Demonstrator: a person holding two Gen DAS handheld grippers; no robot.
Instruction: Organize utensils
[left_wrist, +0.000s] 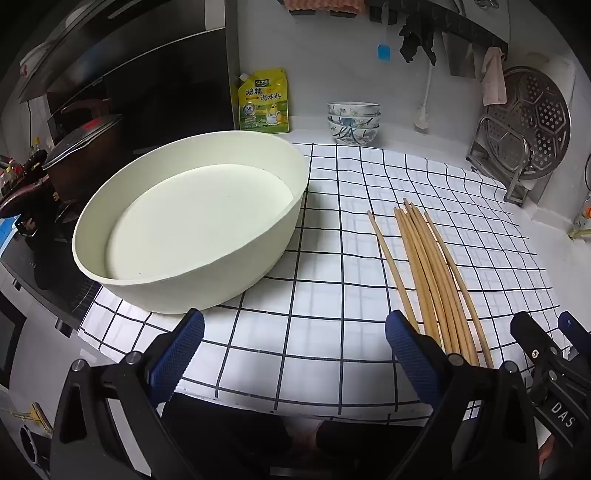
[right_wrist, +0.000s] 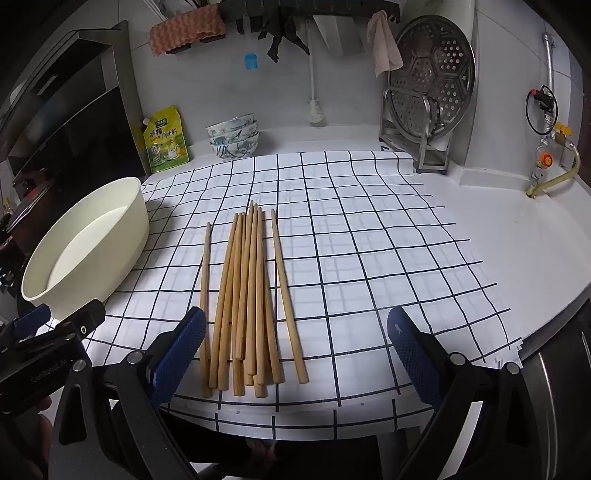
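Several wooden chopsticks (right_wrist: 247, 295) lie in a loose bundle on the checked cloth (right_wrist: 369, 258), thin ends pointing away. In the left wrist view the chopsticks (left_wrist: 432, 280) lie right of a wide cream basin (left_wrist: 192, 221), which is empty. My left gripper (left_wrist: 295, 325) hovers open over the cloth, between basin and chopsticks, with nothing between its blue pads. My right gripper (right_wrist: 295, 325) stands open above the near ends of the chopsticks, touching none. The basin (right_wrist: 88, 243) sits at the left in the right wrist view, behind the left gripper's fingertips (right_wrist: 85, 317).
Stacked patterned bowls (right_wrist: 234, 136) and a yellow seasoning pouch (right_wrist: 164, 140) stand against the back wall. A steamer plate on a metal rack (right_wrist: 432, 92) occupies the back right corner. A stove with a lidded pot (left_wrist: 74, 147) is left of the basin. The counter's edge runs close below the chopsticks.
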